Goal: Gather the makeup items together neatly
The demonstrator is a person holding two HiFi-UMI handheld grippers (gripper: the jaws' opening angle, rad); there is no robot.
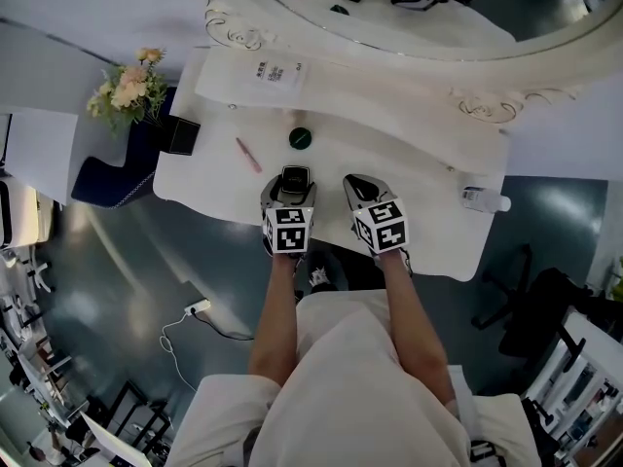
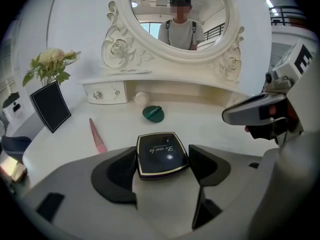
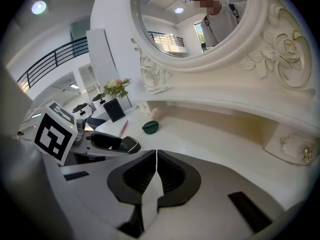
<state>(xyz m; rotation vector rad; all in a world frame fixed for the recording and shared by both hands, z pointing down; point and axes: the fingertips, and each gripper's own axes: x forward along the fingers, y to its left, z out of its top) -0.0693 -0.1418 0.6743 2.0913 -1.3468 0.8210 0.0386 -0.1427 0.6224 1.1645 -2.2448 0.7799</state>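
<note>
The black square compact (image 2: 162,154) with the gold rim is lying flat on the white table (image 1: 409,154), near the front edge, right in between the jaws of the left hand-held gripper (image 2: 163,160). The jaws are spread wide. The left one looks to be right up against the compact's side, and there's a sliver of gap at the right one, so it isn't clamped.

The right hand-held gripper (image 3: 156,166) is just beside the left one, over the same front part of the table. Its jaws are pressed together with nothing in them.

Further back on the table there's a round dark green compact (image 2: 153,113). A pink pencil-type stick (image 2: 97,135) lies to the left of both compacts, apart from them.

Behind all that is a big ornate white mirror (image 2: 180,14) with a little drawer (image 2: 104,92) under its left side. A black card stand (image 2: 50,106) and a bunch of pale flowers (image 2: 50,64) sit off at the left end, and a small clear bottle (image 1: 484,199) lies at the table's right edge.
</note>
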